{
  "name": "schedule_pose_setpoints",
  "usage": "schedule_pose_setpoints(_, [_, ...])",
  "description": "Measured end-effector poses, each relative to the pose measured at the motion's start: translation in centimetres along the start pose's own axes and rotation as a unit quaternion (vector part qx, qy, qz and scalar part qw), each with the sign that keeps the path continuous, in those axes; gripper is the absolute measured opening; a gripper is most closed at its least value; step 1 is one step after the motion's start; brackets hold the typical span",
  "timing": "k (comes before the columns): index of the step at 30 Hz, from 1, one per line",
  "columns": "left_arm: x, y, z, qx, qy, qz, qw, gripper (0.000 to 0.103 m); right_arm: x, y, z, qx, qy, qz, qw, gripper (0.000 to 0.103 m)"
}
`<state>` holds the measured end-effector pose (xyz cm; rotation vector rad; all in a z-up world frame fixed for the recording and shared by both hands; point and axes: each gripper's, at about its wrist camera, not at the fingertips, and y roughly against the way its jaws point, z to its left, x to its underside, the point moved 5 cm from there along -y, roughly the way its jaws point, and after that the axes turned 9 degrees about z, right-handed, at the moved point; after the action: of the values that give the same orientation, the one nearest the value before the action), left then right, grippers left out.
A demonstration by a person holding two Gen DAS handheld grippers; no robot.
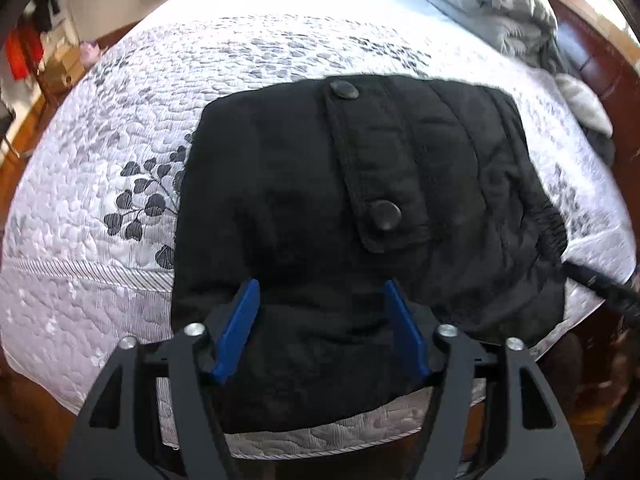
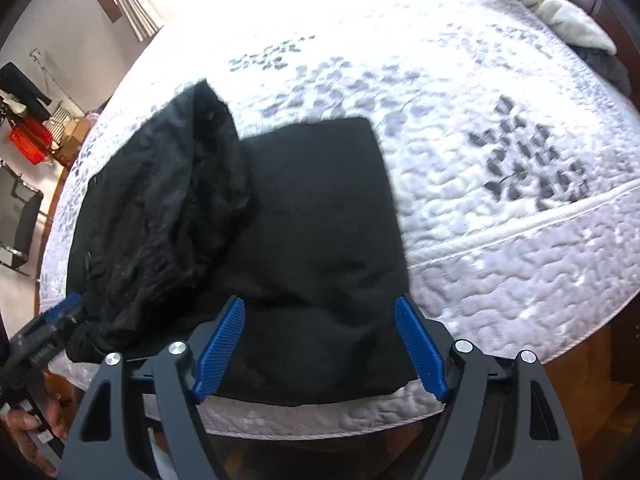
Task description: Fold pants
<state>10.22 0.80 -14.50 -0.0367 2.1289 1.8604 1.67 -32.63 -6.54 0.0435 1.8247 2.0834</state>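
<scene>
The black pants [image 1: 360, 208] lie near the front edge of the white quilted bedspread [image 1: 120, 300], folded into a compact bundle. The left wrist view shows a buttoned pocket flap [image 1: 372, 168] on top, with one button [image 1: 343, 90] at its far end and another [image 1: 385, 216] at its near end; the right wrist view instead shows a flat folded panel [image 2: 320, 220] beside a rumpled heap [image 2: 160, 208]. The left gripper [image 1: 322, 324] hangs over the pants' near part, blue fingers [image 1: 240, 328] spread wide, holding nothing. The right gripper [image 2: 320, 344] is likewise wide apart and empty. Grey bedding [image 1: 500, 12] is piled at the bedspread's far corner.
</scene>
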Motion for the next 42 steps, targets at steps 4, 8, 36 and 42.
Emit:
schedule_pose_setpoints(4, [0.2,0.2,-0.1,-0.022,-0.012,0.000,0.9997,0.079,-0.7,1.4,1.3,-0.031,0.004,-0.017,0.999,0.084])
schedule_pose_setpoints(8, [0.0,0.6,0.6,-0.016,-0.005,0.002,0.9999,0.080,-2.1,0.9,4.3,-0.028,0.033,-0.016,0.999,0.084])
schedule_pose_setpoints(36, [-1.4,-0.2,1.5,0.018,0.037,0.027,0.9988,0.092,-6.1,-5.7,8.9,-0.056,0.093,0.073,0.991,0.091])
schedule_pose_setpoints(42, [-1.9,-0.3,2.4,0.044,0.088,0.026,0.9949,0.096,-6.1,-6.1,9.9,-0.089,0.121,0.061,0.987,0.067])
